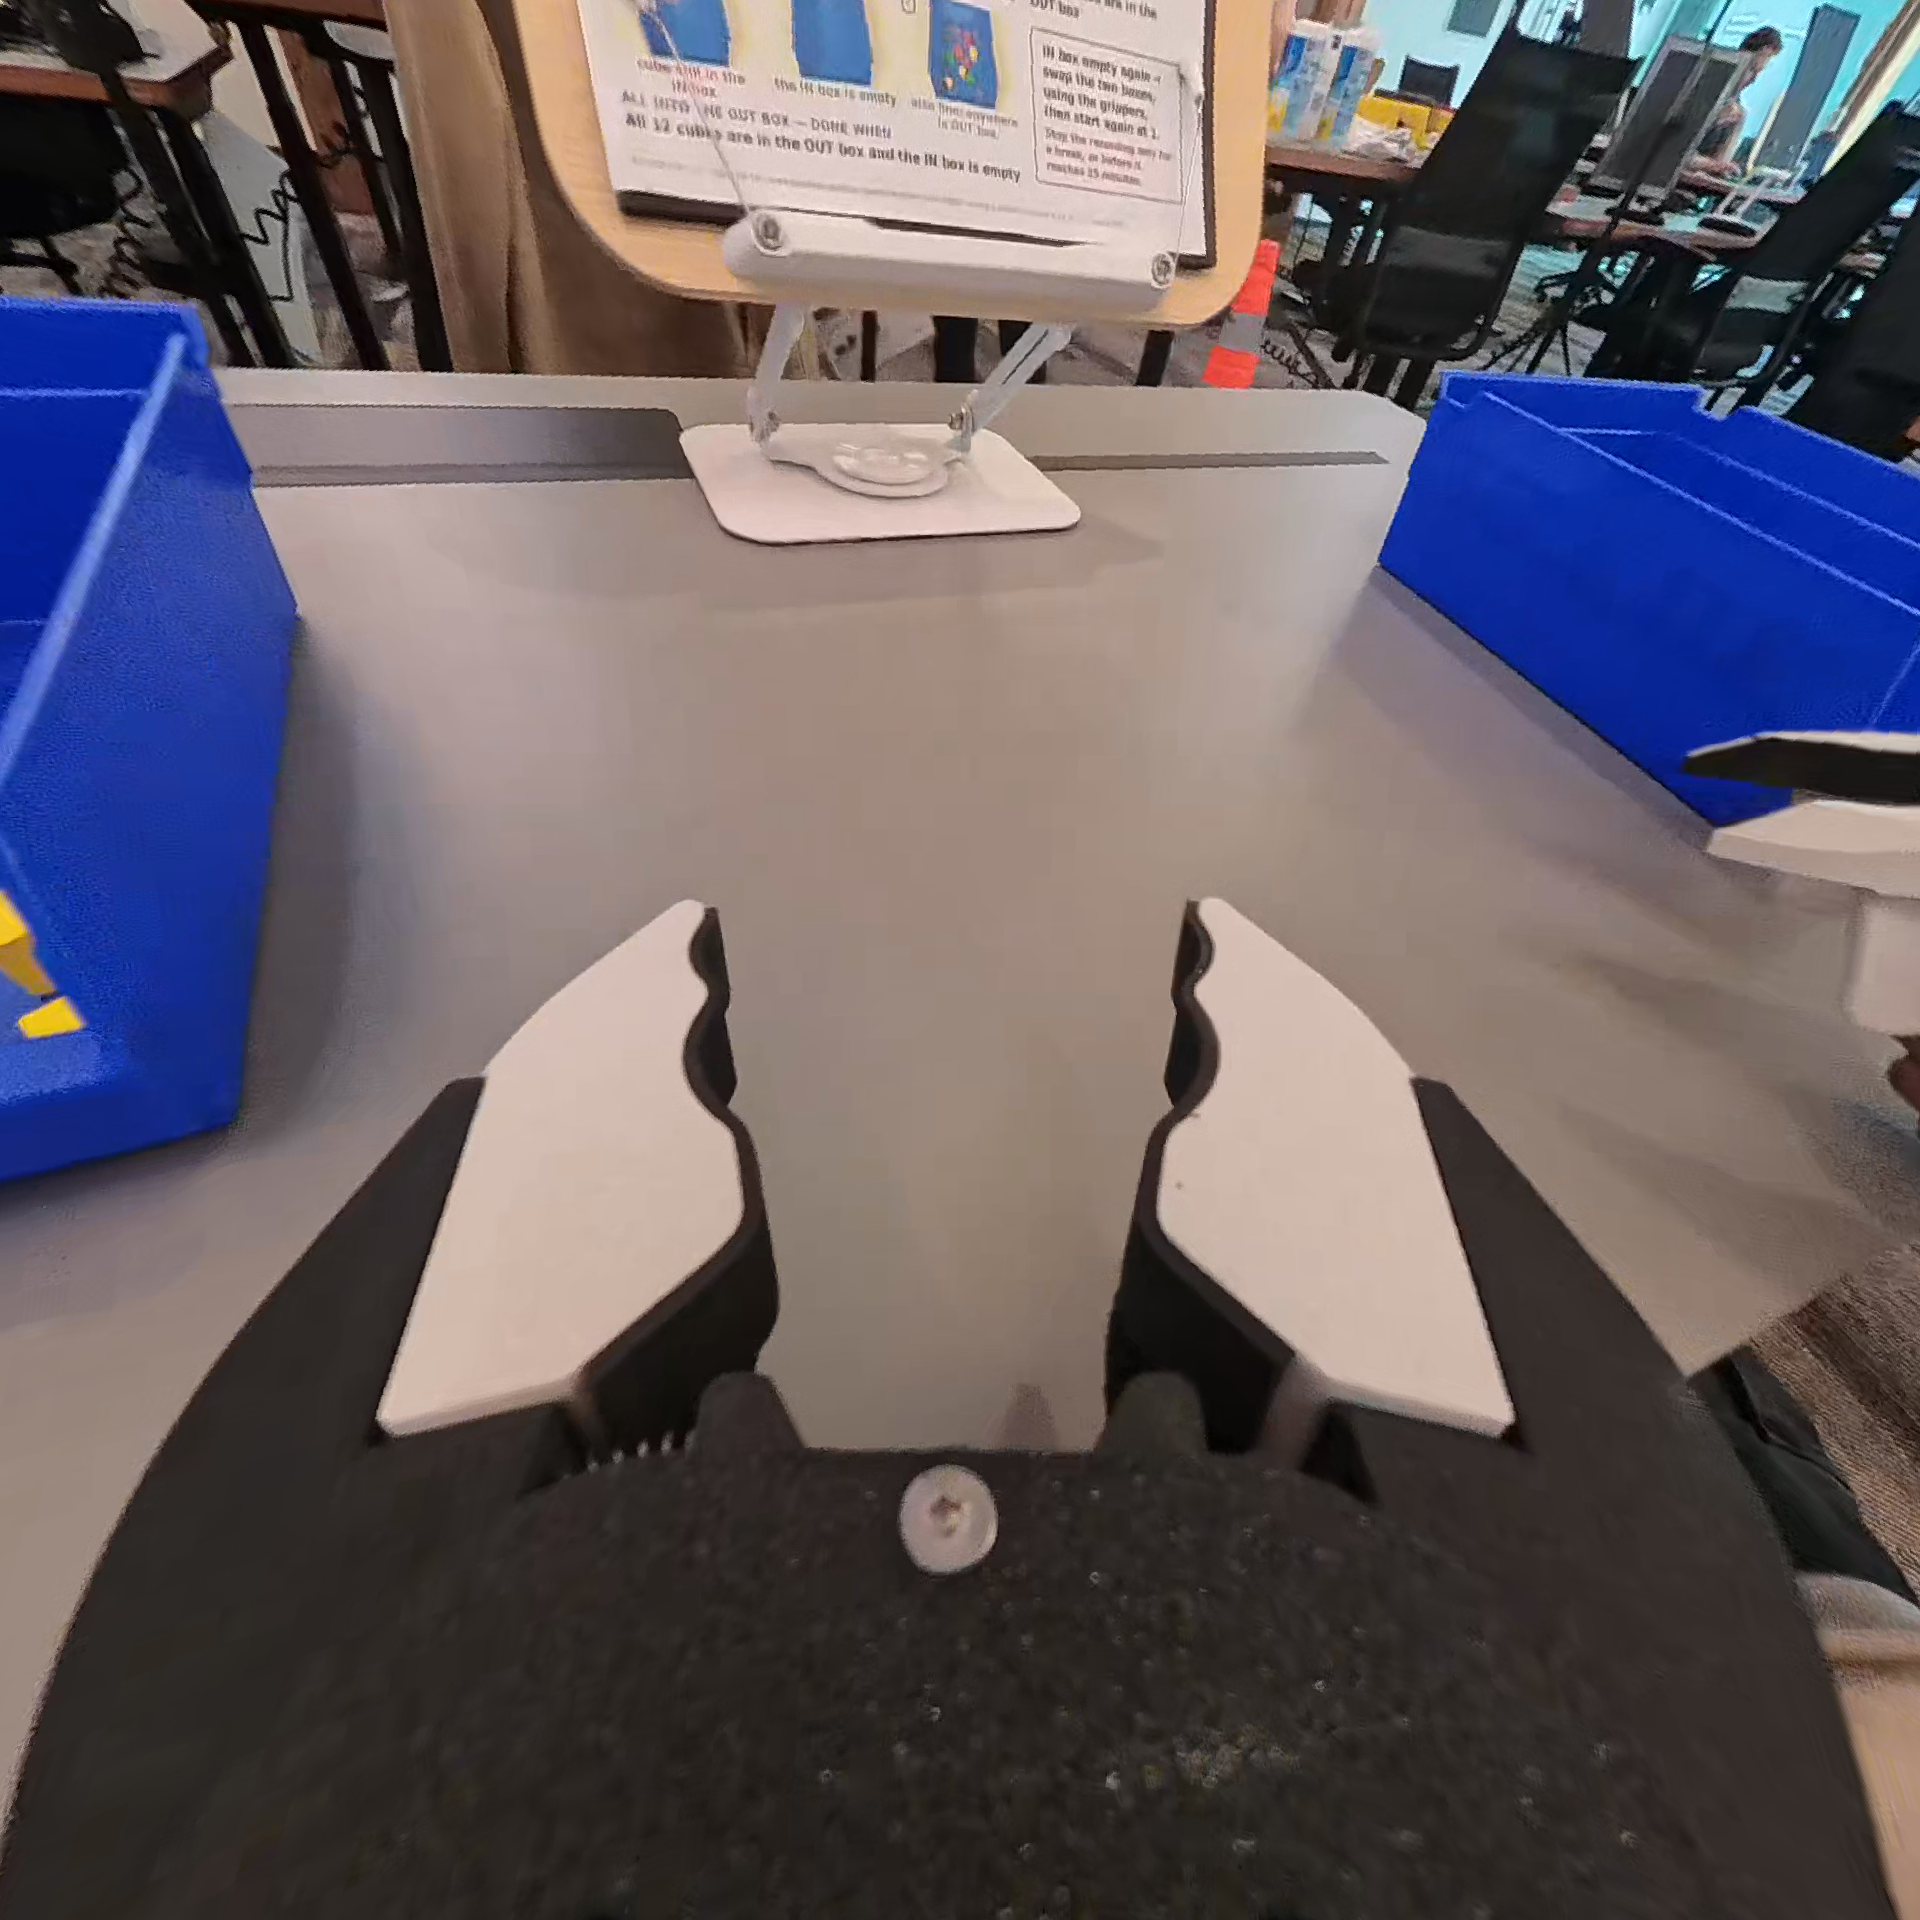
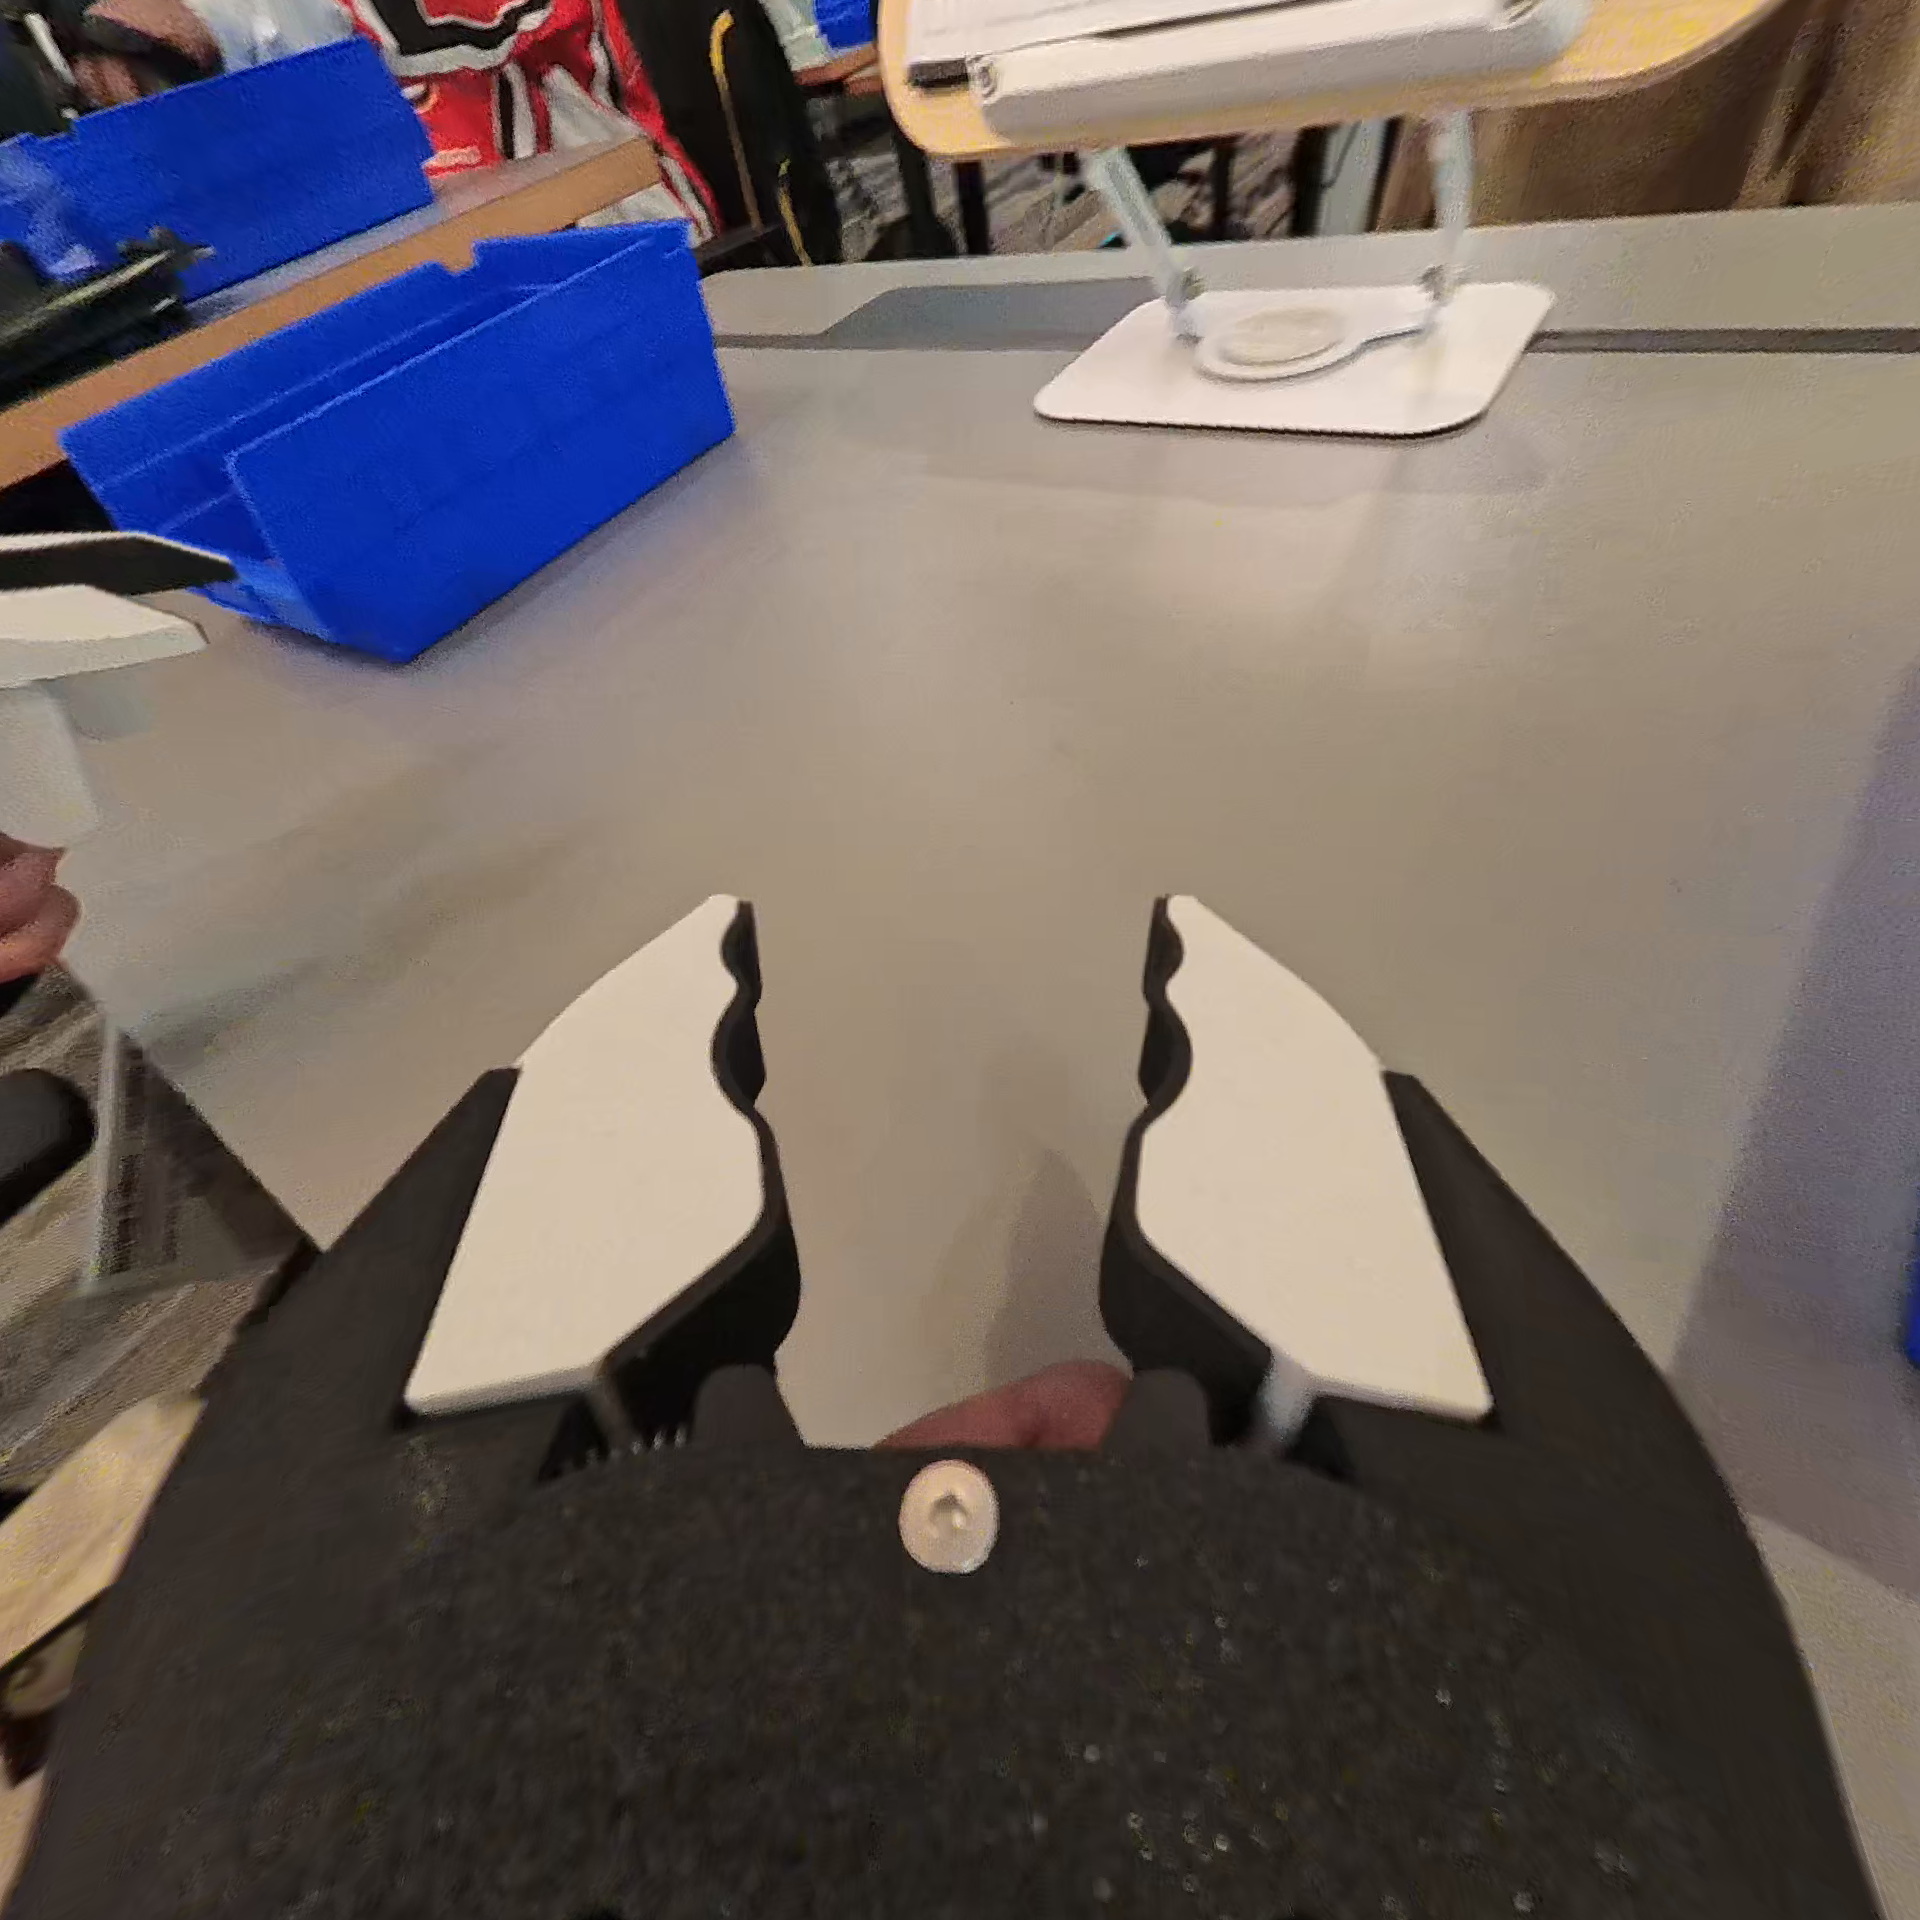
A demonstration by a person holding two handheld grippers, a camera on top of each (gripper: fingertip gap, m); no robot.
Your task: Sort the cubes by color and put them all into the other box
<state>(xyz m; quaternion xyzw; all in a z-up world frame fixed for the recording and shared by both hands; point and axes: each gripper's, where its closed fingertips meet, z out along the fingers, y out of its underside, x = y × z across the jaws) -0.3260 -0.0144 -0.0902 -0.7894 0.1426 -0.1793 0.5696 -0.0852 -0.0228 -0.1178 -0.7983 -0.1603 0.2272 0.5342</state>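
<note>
Cubes wait in the left-hand box while both pairs of tongs hover empty over the tabletop.

Yellow cubes (image 1: 31, 977) show at the left edge of the left wrist view, inside the blue box (image 1: 156, 748); the other box (image 1: 1621, 603) sits upper right, contents hidden; left tongs (image 1: 951, 925) and right tongs (image 2: 951, 920) stand apart, gripping nothing, likely poised between boxes for a reach; the grey tabletop (image 1: 935, 727) lies bare between them.

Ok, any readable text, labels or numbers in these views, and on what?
Instruction sheet on the white stand: several printed lines, partly legible; I don't transcribe writing.
Left blue box, right blue box: no labels seen.
Left hand-held gripper, right hand-held gripper: unmarked.
</note>
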